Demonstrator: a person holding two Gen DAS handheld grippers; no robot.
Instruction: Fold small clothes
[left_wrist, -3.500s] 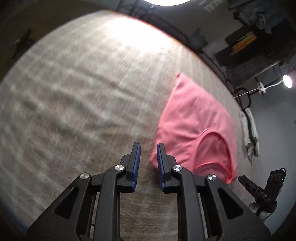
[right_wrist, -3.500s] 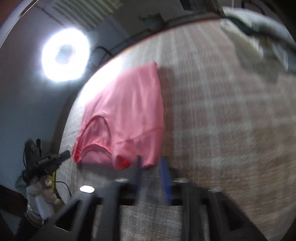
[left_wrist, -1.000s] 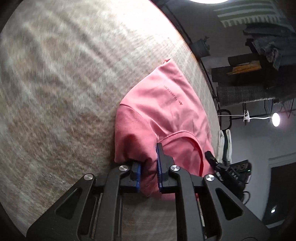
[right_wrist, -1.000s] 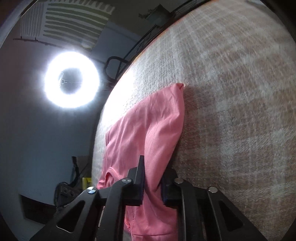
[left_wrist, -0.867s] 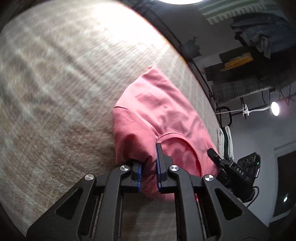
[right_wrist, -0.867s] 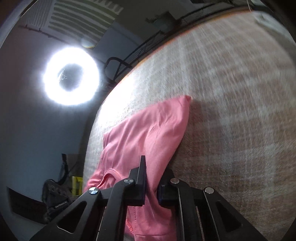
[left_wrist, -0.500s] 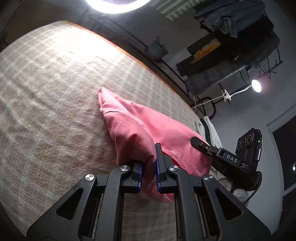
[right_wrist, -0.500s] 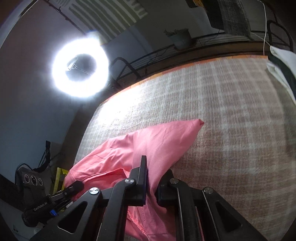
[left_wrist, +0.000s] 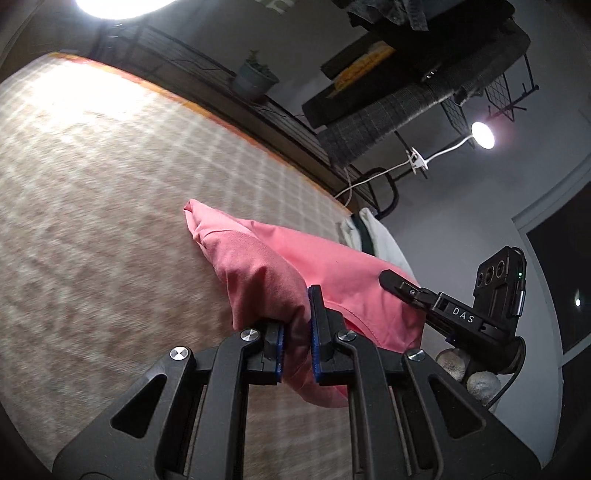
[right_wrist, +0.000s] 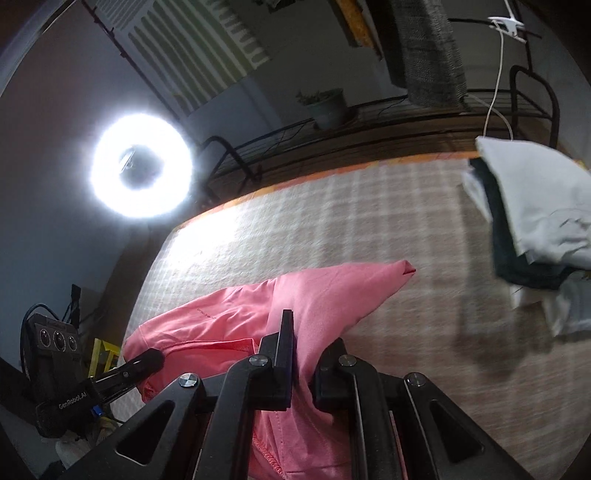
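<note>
A pink shirt (left_wrist: 266, 273) is lifted off a beige checked cloth surface (left_wrist: 92, 192). My left gripper (left_wrist: 295, 332) is shut on one near corner of the shirt. My right gripper (right_wrist: 304, 354) is shut on the other near corner of the pink shirt (right_wrist: 332, 291). The far end of the shirt still trails on the surface. Each gripper shows in the other's view: the right one (left_wrist: 443, 310) at the right of the left wrist view, the left one (right_wrist: 110, 376) at the lower left of the right wrist view.
A stack of folded white and dark clothes (right_wrist: 535, 229) lies at the right of the surface. A ring light (right_wrist: 142, 164) and a black metal rail (right_wrist: 332, 140) with a potted plant (right_wrist: 325, 103) stand beyond the far edge.
Both grippers closed on the shirt's near corners and have raised it. The shirt's near part has left the surface and both cameras now tilt up toward the far wall.
</note>
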